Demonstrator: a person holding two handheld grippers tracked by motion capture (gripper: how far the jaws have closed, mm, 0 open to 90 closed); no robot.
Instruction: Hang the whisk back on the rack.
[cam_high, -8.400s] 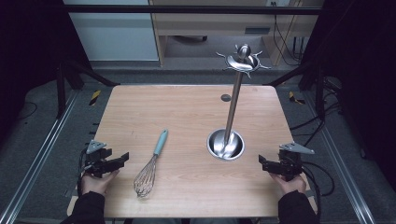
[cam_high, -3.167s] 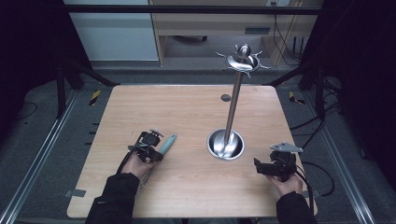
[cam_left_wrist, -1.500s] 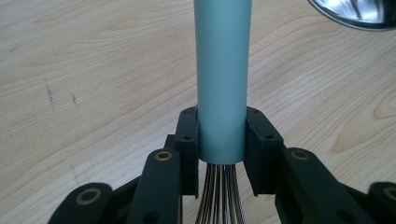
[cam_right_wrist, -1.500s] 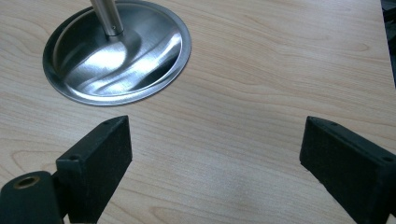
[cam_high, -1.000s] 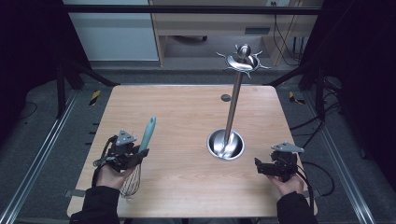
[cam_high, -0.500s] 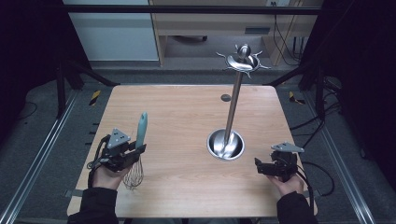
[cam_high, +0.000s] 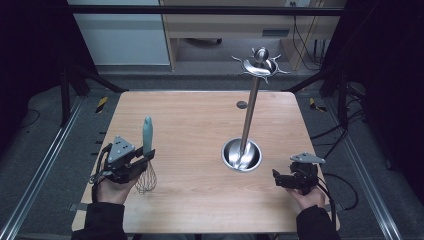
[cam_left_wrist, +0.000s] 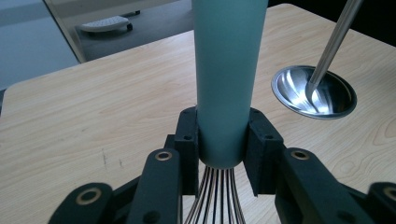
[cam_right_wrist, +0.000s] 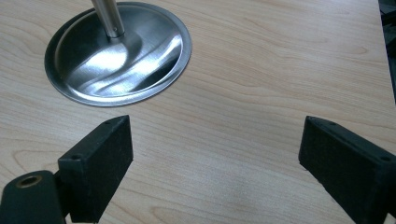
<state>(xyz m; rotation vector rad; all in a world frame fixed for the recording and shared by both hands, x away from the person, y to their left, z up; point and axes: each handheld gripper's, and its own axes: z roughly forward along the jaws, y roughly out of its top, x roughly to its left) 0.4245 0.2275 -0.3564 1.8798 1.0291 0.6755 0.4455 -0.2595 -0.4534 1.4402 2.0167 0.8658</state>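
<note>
A light wooden table (cam_high: 200, 125) stands on a grey floor, with dark space on both sides. Near the middle of the table, a bit toward 4 o'clock, stands a shiny metal stand (cam_high: 248, 125). It has a round dish at the bottom, a tall thin pole, and a ring of small hooks on top.

The left gripper (cam_high: 142, 159) is at about 8 o'clock on the table. Its jaws are squeezed tight on the whisk (cam_high: 146, 150). They pinch the blue-green handle right at its lower end, where the wires come out. The handle points up toward 12 o'clock and the wire part hangs down below the jaws, toward 6 o'clock. In the left gripper view, the whisk handle (cam_left_wrist: 229, 74) sits snug between the two black pads.

The right gripper (cam_high: 281, 178) is at about 4 o'clock, near the stand's dish. Its jaws are spread wide and hold nothing.
</note>
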